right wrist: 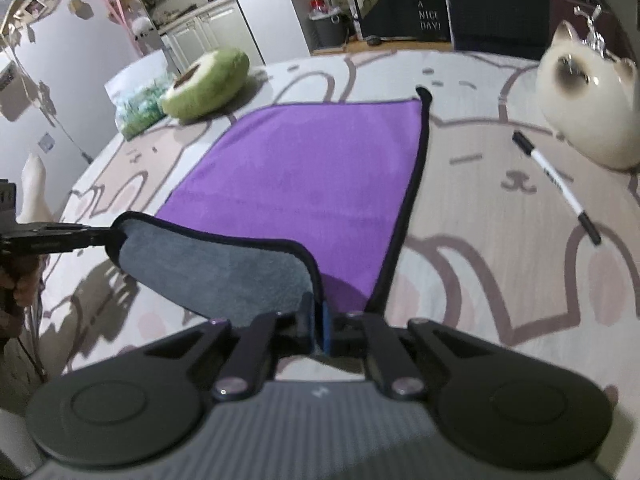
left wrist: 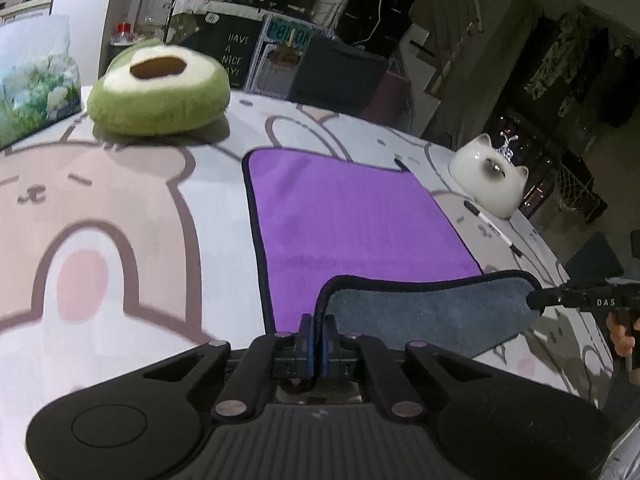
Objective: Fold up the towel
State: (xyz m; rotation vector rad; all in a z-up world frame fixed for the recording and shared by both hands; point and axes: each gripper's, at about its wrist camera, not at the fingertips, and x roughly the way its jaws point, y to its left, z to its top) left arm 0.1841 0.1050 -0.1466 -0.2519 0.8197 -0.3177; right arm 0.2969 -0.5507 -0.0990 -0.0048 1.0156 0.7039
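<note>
A purple towel (left wrist: pixel 352 216) with a black border and a grey underside lies on the cartoon-print table cover; it also shows in the right wrist view (right wrist: pixel 304 176). Its near edge is lifted and turned over, so the grey side (left wrist: pixel 432 312) (right wrist: pixel 224 276) faces me. My left gripper (left wrist: pixel 319 326) is shut on the near left corner of the towel. My right gripper (right wrist: pixel 319 322) is shut on the near right corner. Each gripper shows in the other's view, the right one (left wrist: pixel 536 300) and the left one (right wrist: pixel 110 238), pinching the lifted edge.
A green avocado plush (left wrist: pixel 160 92) (right wrist: pixel 208 82) and a picture bag (left wrist: pixel 36 80) stand at the far left. A white cat-shaped ceramic (left wrist: pixel 488 176) (right wrist: pixel 588 100) and a black-and-white marker (left wrist: pixel 492 226) (right wrist: pixel 556 184) lie to the towel's right. Room furniture stands beyond the table.
</note>
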